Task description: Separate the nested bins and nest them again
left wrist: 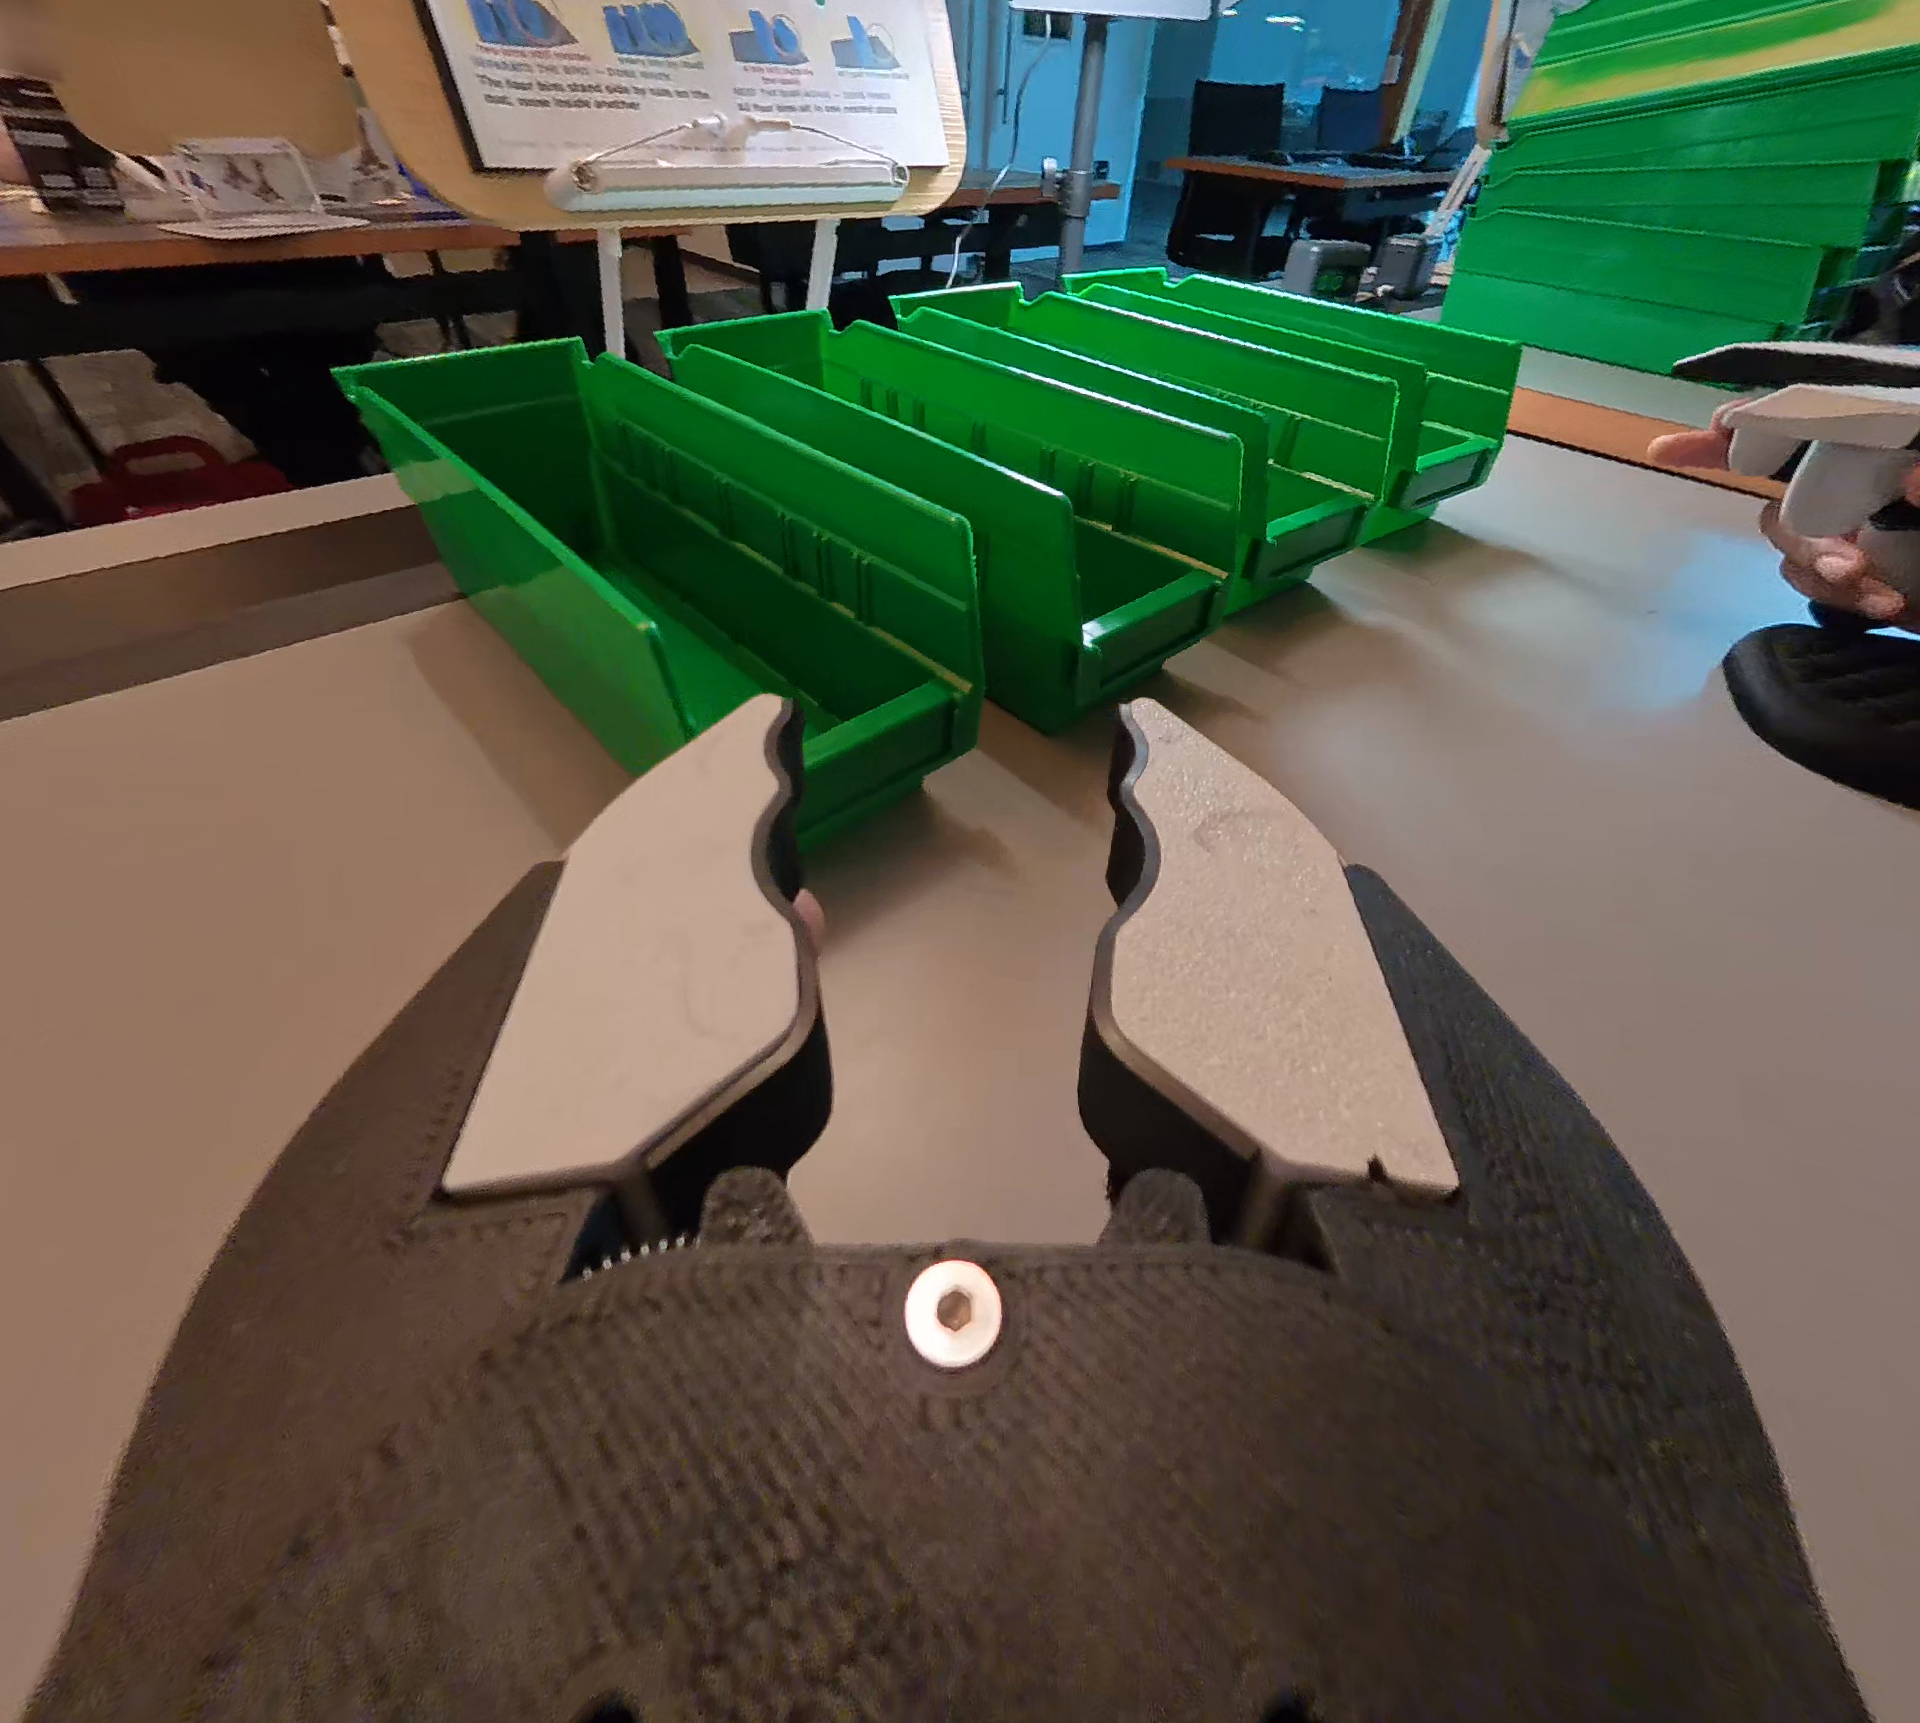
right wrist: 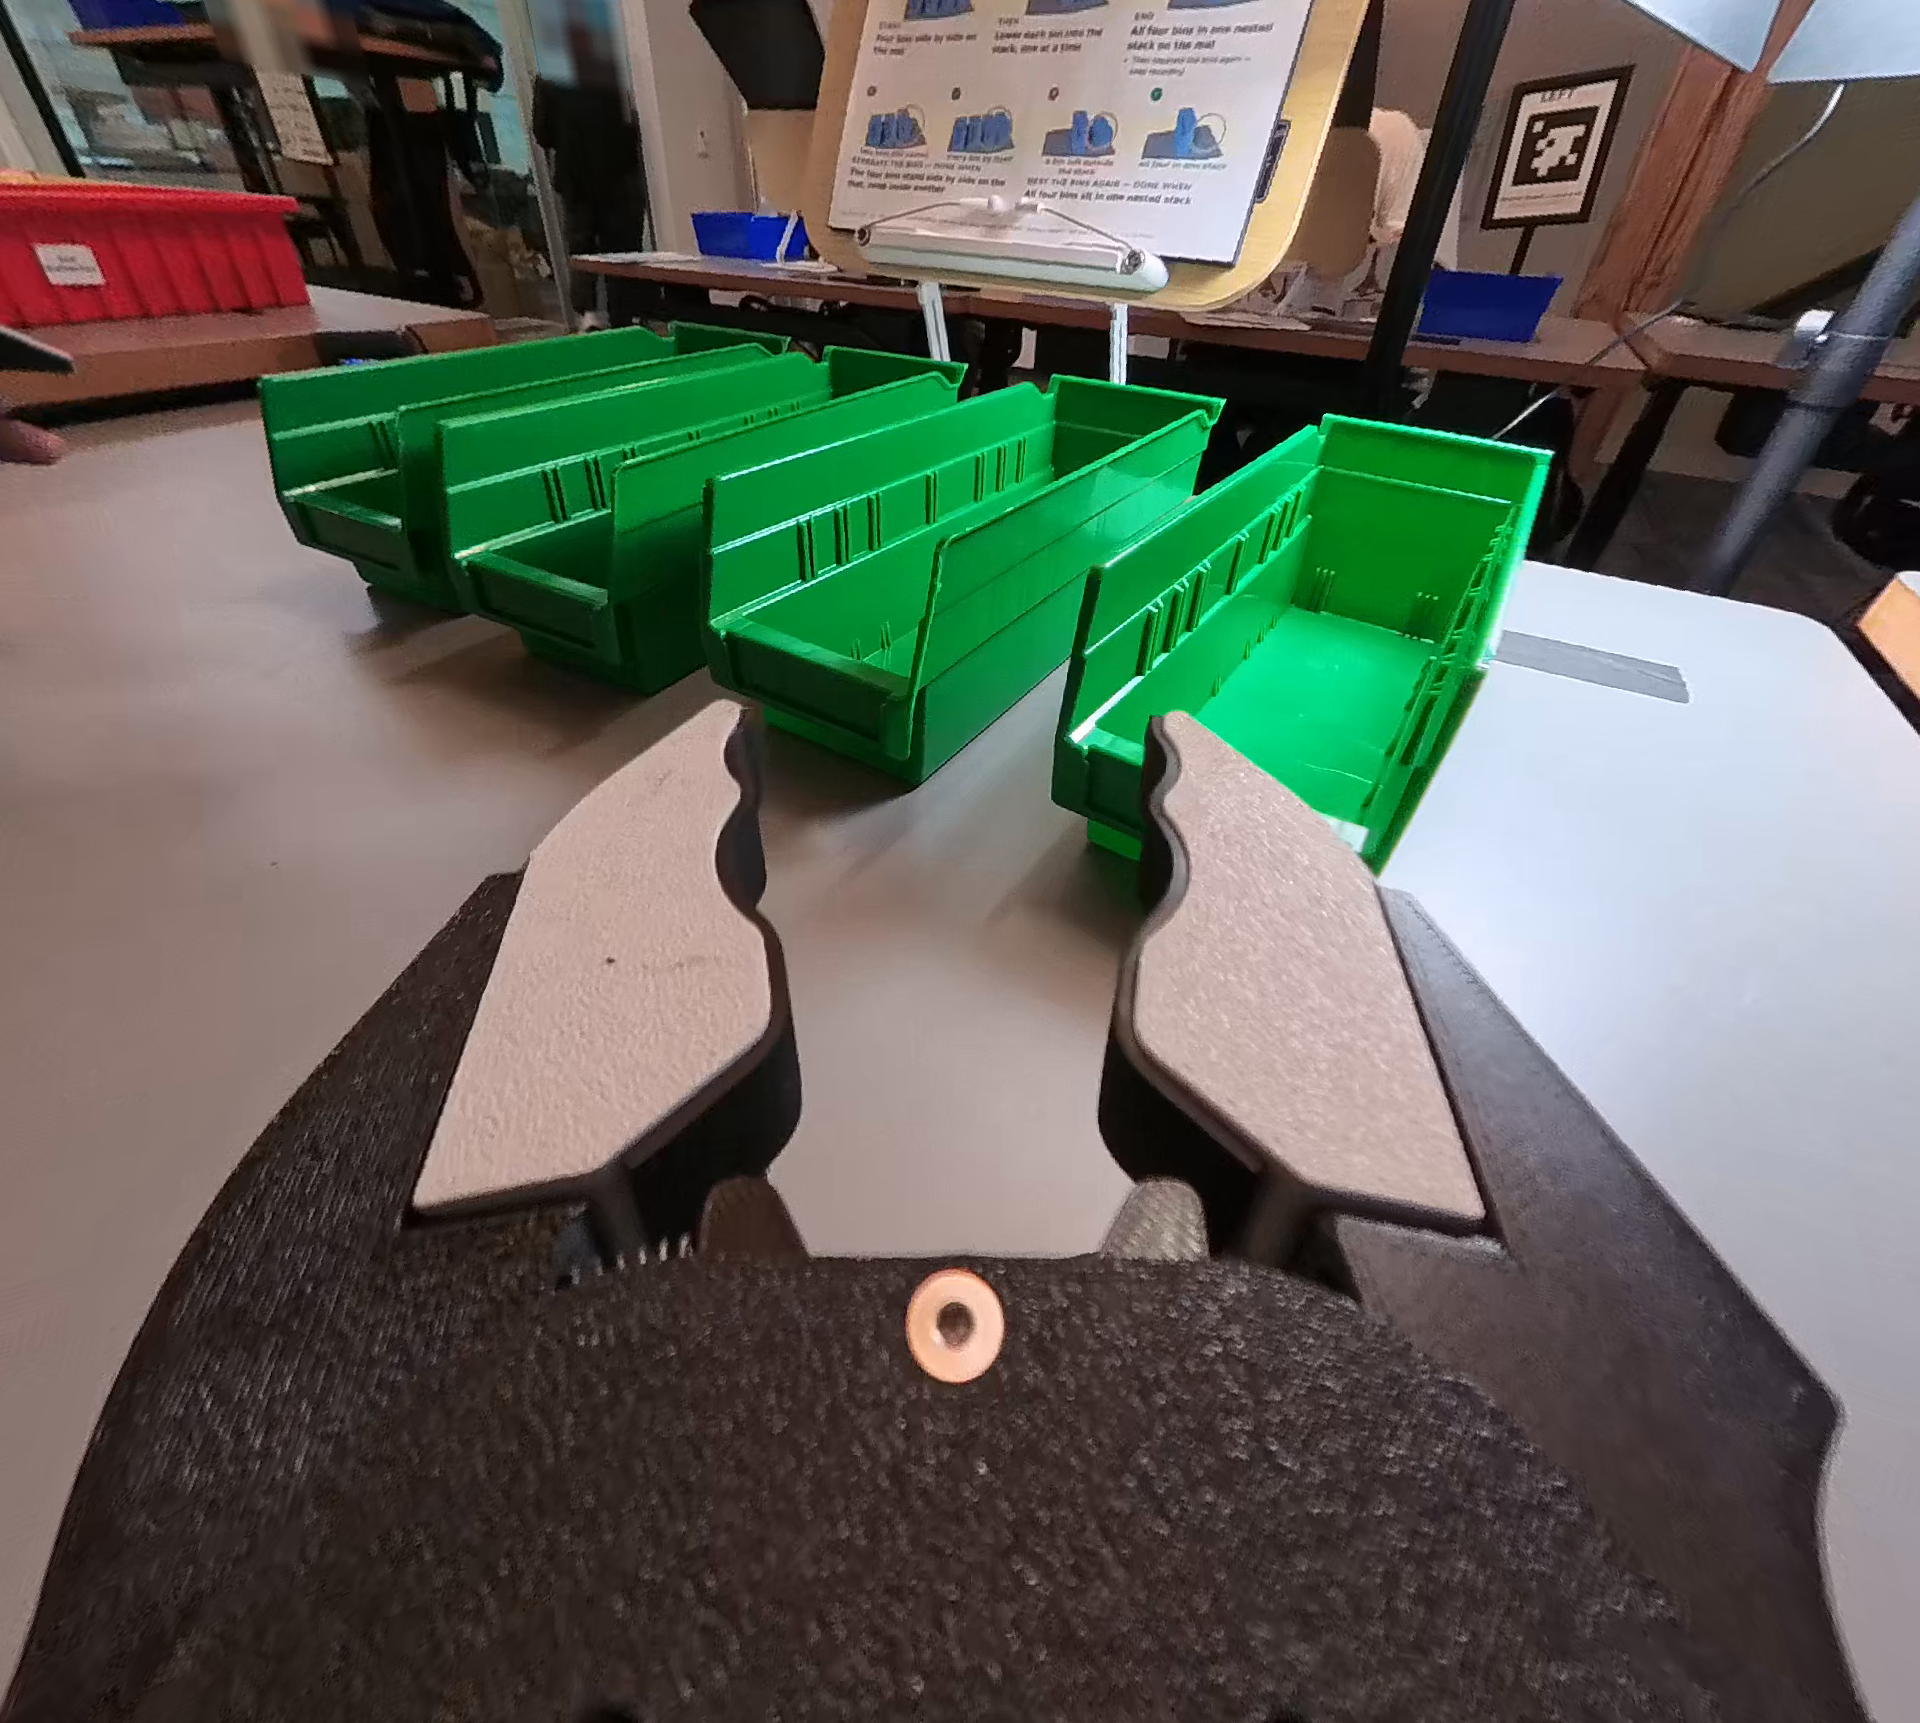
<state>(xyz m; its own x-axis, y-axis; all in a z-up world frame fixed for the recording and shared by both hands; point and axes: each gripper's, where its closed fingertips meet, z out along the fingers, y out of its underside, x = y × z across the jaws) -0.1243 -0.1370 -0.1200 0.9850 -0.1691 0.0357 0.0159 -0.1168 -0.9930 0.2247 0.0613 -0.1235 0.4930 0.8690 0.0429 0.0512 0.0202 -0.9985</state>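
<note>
Four green bins (left wrist: 790,551) stand side by side on the grey table (left wrist: 1455,842), separate, none inside another, their low front ends facing the two claws. From the right wrist view the same row (right wrist: 914,572) runs leftward, the nearest bin (right wrist: 1320,634) just beyond the right claw's right finger.

Left claw (left wrist: 956,728): fingers apart, gripping nothing, hovering over the table just short of the nearest bin's front lip. Right claw (right wrist: 951,738): fingers likewise spread, empty, aimed at the gap between two bins.

Only the left wrist view shows the right claw from outside (left wrist: 1808,426), held in a hand, and a tall stack of green bins (left wrist: 1704,198) behind. Only the right wrist view shows a red crate (right wrist: 145,250). Both show the instruction sheet on its stand (right wrist: 1091,42).
</note>
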